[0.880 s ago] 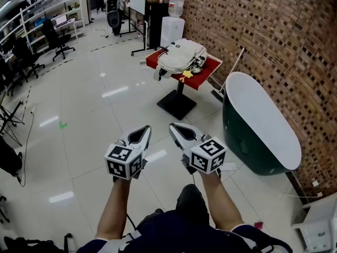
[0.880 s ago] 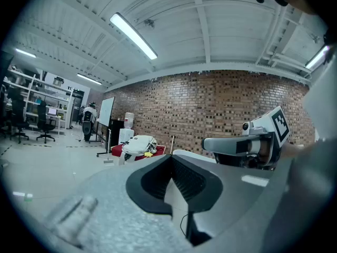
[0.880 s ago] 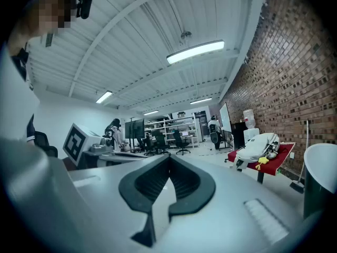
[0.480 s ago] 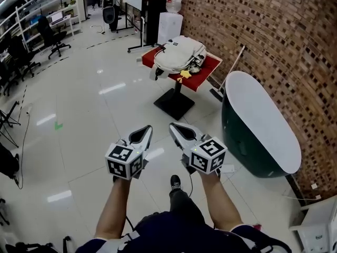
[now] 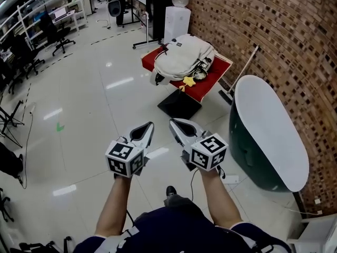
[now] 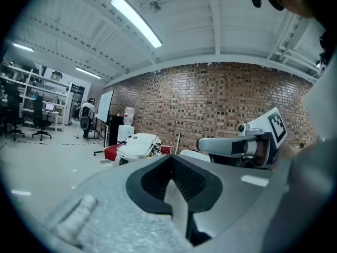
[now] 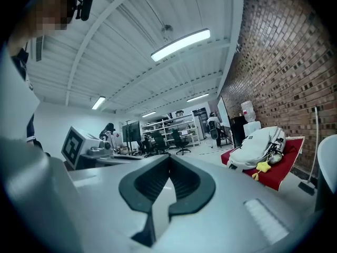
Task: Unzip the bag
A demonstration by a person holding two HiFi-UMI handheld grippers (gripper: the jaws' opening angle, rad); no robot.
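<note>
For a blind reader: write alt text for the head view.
Seen from above, a person holds the left gripper and right gripper, both shut and empty, side by side over a glossy floor, well short of a pale backpack lying on a small red table ahead. A dark green tub stands at right beside a brick wall.

No words, numbers or brand names can be read anywhere. The only markings are black-and-white square code patterns on the cubes of the left gripper [image 5: 149,125] and right gripper [image 5: 172,122].
</note>
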